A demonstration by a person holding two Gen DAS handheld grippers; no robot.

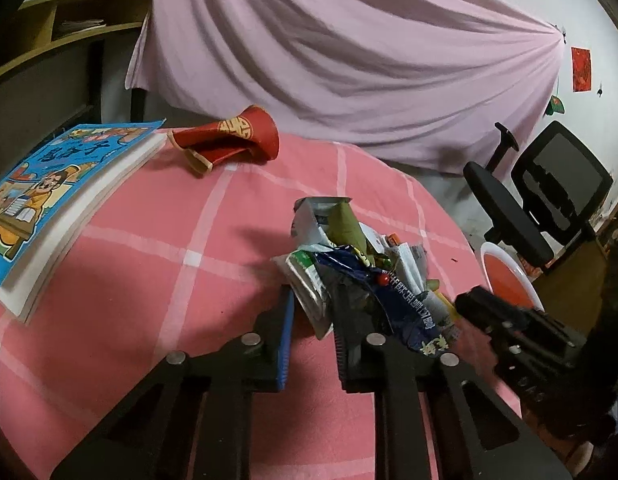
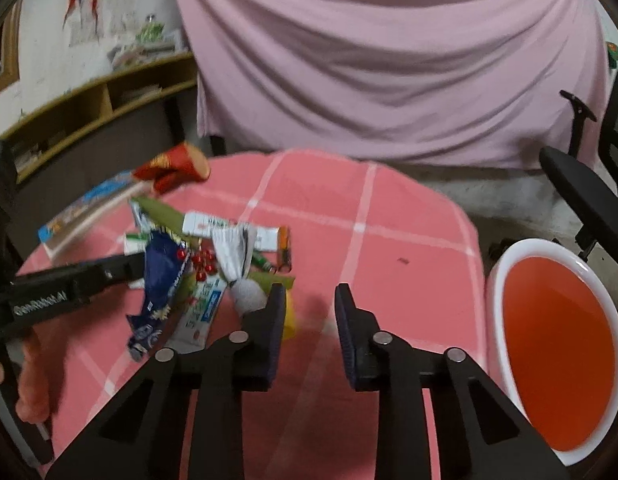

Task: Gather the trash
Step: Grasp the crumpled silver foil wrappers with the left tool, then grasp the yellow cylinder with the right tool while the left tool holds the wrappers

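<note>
left gripper [image 1: 311, 320]: narrowed around a wrapper in the trash pile [image 1: 349, 264] | right gripper [image 2: 311, 304]: held open, nothing gripped | bin [image 2: 557, 344]: beside table

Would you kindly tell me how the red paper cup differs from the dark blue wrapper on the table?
The red paper cup lies apart at the far edge of the table, beside the book; the dark blue wrapper sits in the litter pile. The cup bears a gold emblem; the wrapper, white print. Both are crushed.
</note>
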